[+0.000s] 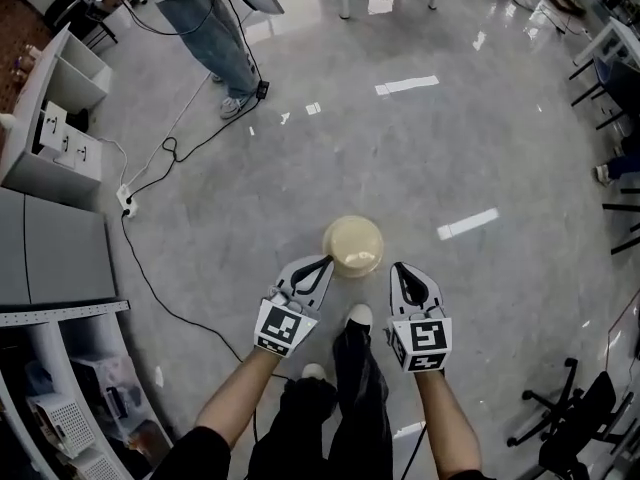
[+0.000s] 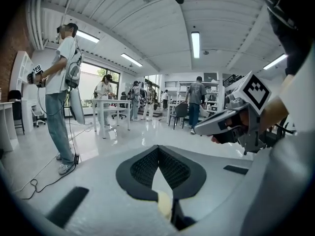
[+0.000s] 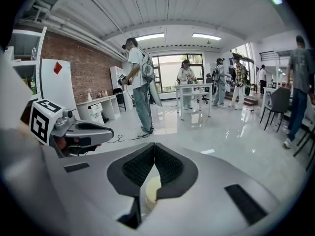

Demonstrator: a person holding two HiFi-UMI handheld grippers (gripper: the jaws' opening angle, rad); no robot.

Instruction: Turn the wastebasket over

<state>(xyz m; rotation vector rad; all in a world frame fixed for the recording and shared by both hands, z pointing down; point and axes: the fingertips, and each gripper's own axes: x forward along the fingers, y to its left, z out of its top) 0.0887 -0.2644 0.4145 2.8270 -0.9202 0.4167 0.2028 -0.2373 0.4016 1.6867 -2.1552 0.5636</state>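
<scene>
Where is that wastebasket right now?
In the head view the cream wastebasket sits on the floor near the middle, between the tips of the left gripper and right gripper, just ahead of the person's shoe.

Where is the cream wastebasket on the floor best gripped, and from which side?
Likely its round wall, from both sides at once: the wastebasket sits just ahead between the left gripper and right gripper. Both jaws are shut; open them first.

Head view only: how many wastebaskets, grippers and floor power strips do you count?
wastebasket: 1
grippers (left gripper, right gripper): 2
power strip: 1
Total: 4
</scene>
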